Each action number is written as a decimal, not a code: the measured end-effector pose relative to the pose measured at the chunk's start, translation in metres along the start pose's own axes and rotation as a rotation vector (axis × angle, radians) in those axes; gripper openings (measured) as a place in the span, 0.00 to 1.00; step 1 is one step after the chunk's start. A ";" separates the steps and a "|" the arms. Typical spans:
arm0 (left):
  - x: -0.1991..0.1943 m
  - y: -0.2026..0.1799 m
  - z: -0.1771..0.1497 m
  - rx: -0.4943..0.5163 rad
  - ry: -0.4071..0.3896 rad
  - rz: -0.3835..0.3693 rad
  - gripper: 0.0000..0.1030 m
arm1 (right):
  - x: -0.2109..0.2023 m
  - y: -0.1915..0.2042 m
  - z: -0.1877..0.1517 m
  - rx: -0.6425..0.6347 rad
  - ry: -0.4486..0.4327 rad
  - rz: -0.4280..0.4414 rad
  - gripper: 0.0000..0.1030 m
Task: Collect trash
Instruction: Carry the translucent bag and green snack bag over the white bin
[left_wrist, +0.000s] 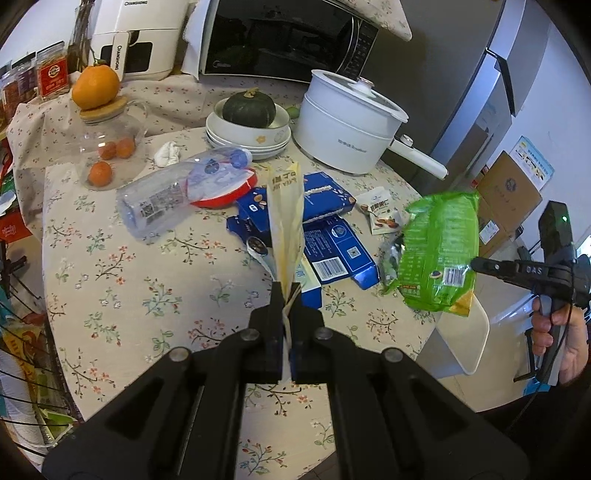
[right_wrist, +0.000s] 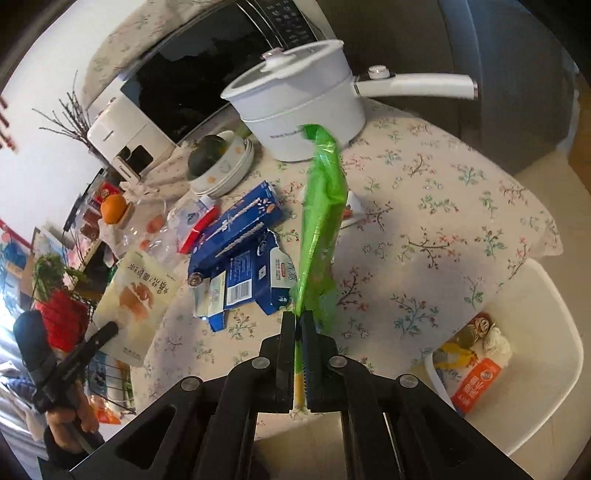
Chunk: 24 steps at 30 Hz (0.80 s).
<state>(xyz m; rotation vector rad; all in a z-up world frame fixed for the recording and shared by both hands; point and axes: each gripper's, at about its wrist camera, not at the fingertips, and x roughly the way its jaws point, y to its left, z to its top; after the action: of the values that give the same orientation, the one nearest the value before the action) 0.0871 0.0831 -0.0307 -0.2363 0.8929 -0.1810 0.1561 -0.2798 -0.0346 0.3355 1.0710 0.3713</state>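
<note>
My left gripper (left_wrist: 286, 295) is shut on a pale yellow snack bag (left_wrist: 284, 214), held upright above the floral table; the bag also shows in the right wrist view (right_wrist: 136, 295). My right gripper (right_wrist: 298, 317) is shut on a green snack bag (right_wrist: 321, 206), held above the table's right side; it shows in the left wrist view (left_wrist: 439, 251) too. A white trash bin (right_wrist: 546, 332) beside the table holds an orange carton (right_wrist: 476, 384) and other scraps. Blue cartons (left_wrist: 332, 236), a crushed clear bottle (left_wrist: 173, 195) and a small nut packet (left_wrist: 382, 216) lie on the table.
A white electric pot (left_wrist: 347, 125) with a long handle, stacked bowls (left_wrist: 247, 140) holding a dark squash, a glass jar (left_wrist: 110, 147) topped with an orange, and a microwave (left_wrist: 280, 37) stand at the back. A wire rack (left_wrist: 22, 350) is at left.
</note>
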 end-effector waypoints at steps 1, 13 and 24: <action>0.000 -0.001 -0.001 0.002 0.001 0.001 0.02 | 0.004 -0.002 0.002 0.011 0.006 -0.005 0.07; -0.003 -0.010 0.004 0.006 -0.020 -0.013 0.02 | 0.015 0.004 0.009 -0.017 -0.015 -0.068 0.06; 0.002 -0.061 0.007 0.068 -0.030 -0.088 0.02 | -0.063 -0.029 -0.008 -0.007 -0.120 -0.100 0.06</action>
<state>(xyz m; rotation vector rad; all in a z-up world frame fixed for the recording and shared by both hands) 0.0908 0.0247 -0.0108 -0.2149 0.8451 -0.2887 0.1254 -0.3336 -0.0015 0.2931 0.9647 0.2629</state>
